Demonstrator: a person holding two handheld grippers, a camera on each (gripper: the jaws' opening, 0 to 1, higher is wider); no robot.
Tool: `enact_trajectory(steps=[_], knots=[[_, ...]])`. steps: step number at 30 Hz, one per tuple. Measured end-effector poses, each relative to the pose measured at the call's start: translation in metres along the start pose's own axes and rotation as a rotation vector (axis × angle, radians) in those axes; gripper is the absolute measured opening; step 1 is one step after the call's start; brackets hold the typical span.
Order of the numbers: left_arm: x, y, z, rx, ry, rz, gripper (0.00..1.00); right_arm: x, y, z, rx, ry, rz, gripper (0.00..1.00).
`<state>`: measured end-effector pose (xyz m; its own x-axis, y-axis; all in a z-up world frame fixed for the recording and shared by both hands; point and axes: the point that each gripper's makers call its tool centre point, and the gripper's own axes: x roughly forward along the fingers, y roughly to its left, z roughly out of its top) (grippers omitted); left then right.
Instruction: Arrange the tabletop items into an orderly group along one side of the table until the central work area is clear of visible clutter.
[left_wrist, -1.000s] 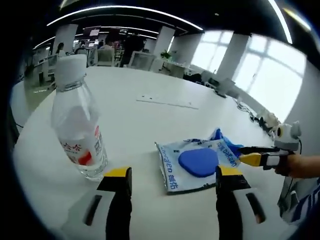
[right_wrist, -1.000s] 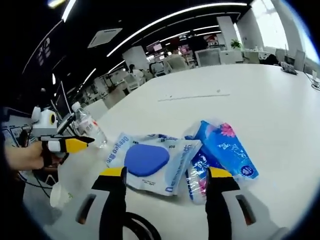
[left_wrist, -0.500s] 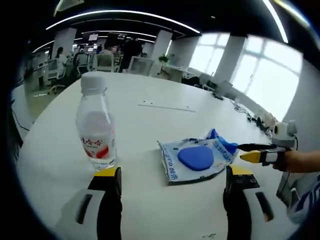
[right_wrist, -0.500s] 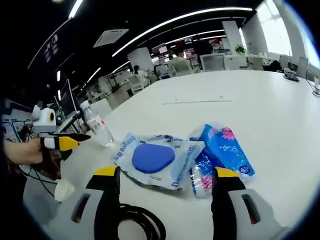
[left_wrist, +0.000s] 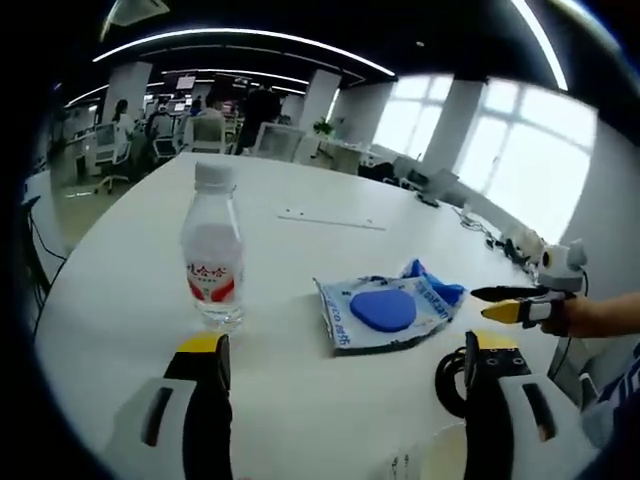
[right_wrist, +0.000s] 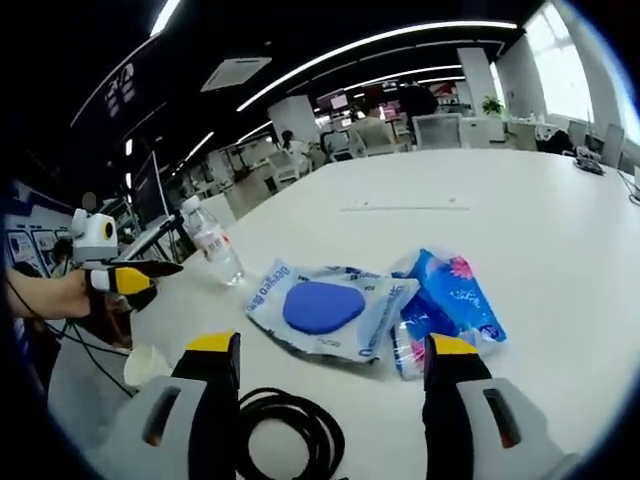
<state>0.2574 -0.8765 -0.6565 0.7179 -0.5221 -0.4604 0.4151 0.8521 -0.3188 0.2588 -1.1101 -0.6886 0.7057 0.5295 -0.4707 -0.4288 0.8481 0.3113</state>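
Note:
A clear water bottle (left_wrist: 213, 255) with a red label and white cap stands upright on the white table (left_wrist: 300, 180). To its right lies a white wipes pack (left_wrist: 385, 312) with a blue oval lid, and a blue tissue pack (left_wrist: 432, 280) peeks out behind it. My left gripper (left_wrist: 343, 348) is open, hanging short of the bottle and the pack with nothing between its fingers. In the right gripper view, the wipes pack (right_wrist: 330, 310) and the tissue pack (right_wrist: 447, 303) lie side by side ahead of my open right gripper (right_wrist: 330, 348). The bottle (right_wrist: 215, 247) stands further left.
A black cable coil (right_wrist: 290, 430) lies just before my right gripper, with a paper cup (right_wrist: 148, 365) to its left near the table edge. A thin white strip (left_wrist: 330, 220) lies on the far table. Office desks and chairs stand beyond.
Both views have pulled back from the items, so bottle and packs look smaller and farther. The cable coil and cup have come into the right gripper view. Nothing on the table has moved.

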Motion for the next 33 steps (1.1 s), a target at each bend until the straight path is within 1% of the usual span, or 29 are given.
enact_trajectory(steps=[3, 7, 11, 14, 15, 16, 20, 22, 23, 25, 27, 29, 33], knots=[[-0.007, 0.002, -0.004, -0.002, -0.003, 0.007, 0.99, -0.004, 0.0, 0.0, 0.012, -0.006, -0.001, 0.74], [-0.016, 0.004, -0.007, -0.02, -0.008, 0.018, 0.99, -0.01, 0.003, 0.004, 0.005, -0.02, 0.008, 0.74], [-0.027, 0.007, -0.015, -0.039, -0.007, 0.03, 0.99, -0.017, 0.004, 0.008, -0.007, -0.031, 0.016, 0.74], [-0.033, 0.011, -0.015, -0.056, -0.013, 0.038, 0.99, -0.019, 0.005, 0.009, -0.009, -0.035, 0.019, 0.73], [-0.034, 0.012, -0.015, -0.057, -0.01, 0.042, 0.98, -0.019, 0.006, 0.01, -0.01, -0.034, 0.02, 0.73], [-0.037, 0.013, -0.018, -0.055, 0.008, 0.051, 0.98, -0.019, 0.007, 0.01, -0.011, -0.033, 0.021, 0.73], [-0.048, 0.016, -0.014, -0.07, -0.011, 0.046, 0.97, -0.022, 0.022, 0.013, -0.028, -0.047, 0.055, 0.73], [-0.055, 0.012, -0.014, -0.048, -0.015, 0.026, 0.97, -0.023, 0.033, 0.011, -0.058, -0.045, 0.088, 0.73], [-0.057, 0.01, -0.014, -0.03, -0.012, 0.012, 0.97, -0.023, 0.041, 0.008, -0.092, -0.036, 0.113, 0.73], [-0.063, 0.005, -0.018, 0.007, -0.002, -0.002, 0.98, -0.023, 0.05, 0.001, -0.132, -0.013, 0.143, 0.73], [-0.065, 0.001, -0.022, 0.028, 0.008, -0.01, 0.99, -0.021, 0.054, -0.003, -0.114, -0.017, 0.153, 0.73], [-0.067, -0.006, -0.026, 0.038, 0.016, -0.032, 0.99, -0.021, 0.056, -0.005, -0.102, -0.015, 0.161, 0.73], [-0.069, -0.012, -0.034, 0.032, 0.032, -0.045, 0.98, -0.021, 0.063, -0.005, -0.111, -0.017, 0.178, 0.73]])
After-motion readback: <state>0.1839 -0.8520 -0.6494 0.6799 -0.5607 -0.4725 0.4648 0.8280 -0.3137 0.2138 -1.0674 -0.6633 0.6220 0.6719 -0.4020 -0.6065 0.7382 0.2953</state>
